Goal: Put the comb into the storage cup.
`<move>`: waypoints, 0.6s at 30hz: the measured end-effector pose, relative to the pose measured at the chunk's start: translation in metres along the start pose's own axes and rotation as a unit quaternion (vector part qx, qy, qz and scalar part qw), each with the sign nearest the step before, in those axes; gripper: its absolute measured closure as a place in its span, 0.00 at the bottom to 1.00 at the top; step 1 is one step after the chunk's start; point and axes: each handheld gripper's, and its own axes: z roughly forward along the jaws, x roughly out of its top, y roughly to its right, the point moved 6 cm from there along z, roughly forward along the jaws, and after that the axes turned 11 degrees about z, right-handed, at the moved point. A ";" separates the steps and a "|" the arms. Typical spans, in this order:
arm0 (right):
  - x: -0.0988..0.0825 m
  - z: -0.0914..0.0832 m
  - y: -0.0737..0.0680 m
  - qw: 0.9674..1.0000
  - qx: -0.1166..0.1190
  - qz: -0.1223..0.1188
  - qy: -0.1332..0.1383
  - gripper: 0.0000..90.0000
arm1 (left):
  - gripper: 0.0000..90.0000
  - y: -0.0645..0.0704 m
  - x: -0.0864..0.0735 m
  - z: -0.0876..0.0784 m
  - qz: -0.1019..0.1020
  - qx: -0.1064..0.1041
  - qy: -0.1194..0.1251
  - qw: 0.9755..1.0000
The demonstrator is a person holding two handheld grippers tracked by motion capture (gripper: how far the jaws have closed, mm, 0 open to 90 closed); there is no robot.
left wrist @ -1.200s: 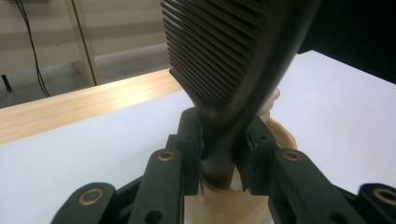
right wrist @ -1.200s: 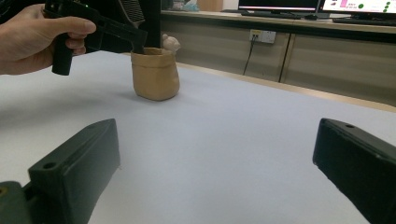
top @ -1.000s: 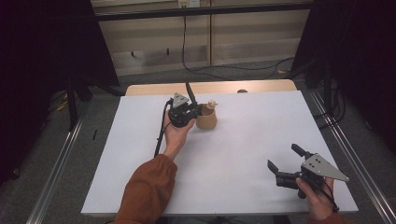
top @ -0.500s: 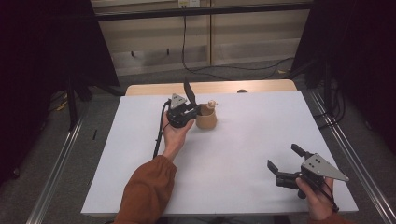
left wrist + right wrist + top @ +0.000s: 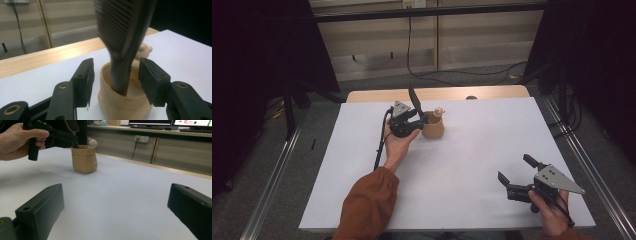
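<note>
The left gripper (image 5: pixel 115 75), jaws just opened, flanks the brush (image 5: pixel 123 37) standing in the far pot (image 5: pixel 125 105); the right gripper (image 5: pixel 519 175) is held open, near right.

The little tan pot (image 5: pixel 122 105) looks soft and matt, like folded paper or cloth, with wrinkles. The dark comb (image 5: pixel 122 32) in it looks like smooth, slightly shiny plastic. The worktop (image 5: pixel 472 165) is smooth, matt white, with pale wood at its far edge. The jaws look like matt black plastic.
</note>
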 end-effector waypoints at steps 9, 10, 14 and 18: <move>0.000 0.001 0.000 1.000 0.001 -0.001 0.001 0.00 | 0.23 -0.002 0.000 -0.002 -0.013 -0.003 0.001 1.000; 0.000 0.001 0.000 1.000 0.001 -0.001 0.000 0.00 | 0.21 -0.001 0.000 -0.002 -0.020 -0.005 0.005 1.000; 0.000 0.001 0.000 1.000 0.003 -0.002 0.000 0.00 | 0.12 -0.002 0.001 -0.006 -0.020 -0.003 0.009 1.000; 0.000 0.001 -0.001 1.000 0.003 -0.002 0.000 0.00 | 0.07 -0.002 0.001 -0.009 -0.007 -0.005 0.011 1.000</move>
